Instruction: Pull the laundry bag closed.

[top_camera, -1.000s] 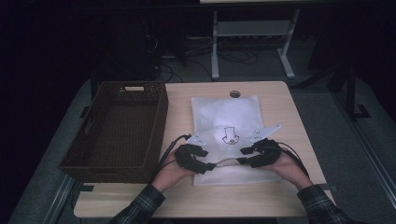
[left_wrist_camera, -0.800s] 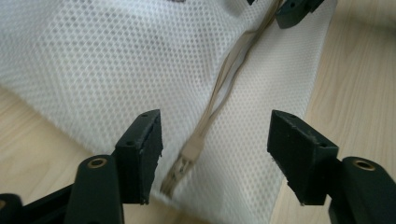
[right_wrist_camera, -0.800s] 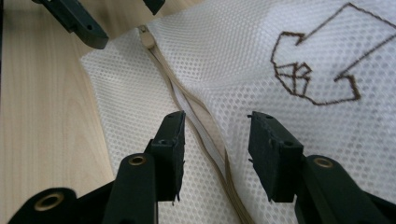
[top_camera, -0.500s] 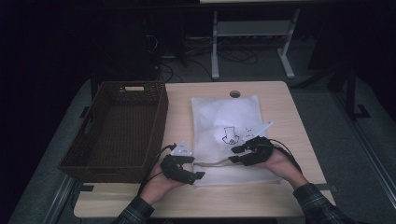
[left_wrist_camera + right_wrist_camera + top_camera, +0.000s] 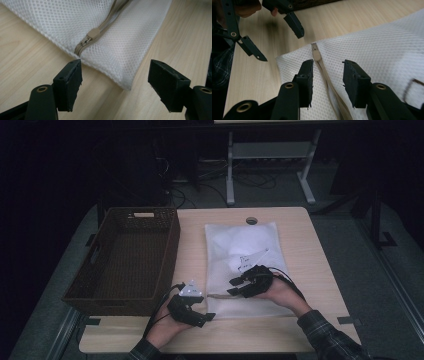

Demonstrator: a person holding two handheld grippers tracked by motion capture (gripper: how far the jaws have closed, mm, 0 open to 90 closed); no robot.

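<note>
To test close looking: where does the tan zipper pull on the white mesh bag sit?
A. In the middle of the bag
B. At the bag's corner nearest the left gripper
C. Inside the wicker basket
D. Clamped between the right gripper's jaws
B: the zipper pull sits at the corner of the mesh bag just ahead of the open left gripper.

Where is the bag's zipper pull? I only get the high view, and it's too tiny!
Observer: In the left gripper view, the tan zipper pull sits near the mesh bag's corner, just beyond the left gripper.
Operator: Is it grabbing it?
Observer: No, its jaws stand apart, gripping nothing; they have just been opening.
Operator: And the other?
Observer: The right gripper straddles the zipper tape, pads off it, jaws just closing.
</note>
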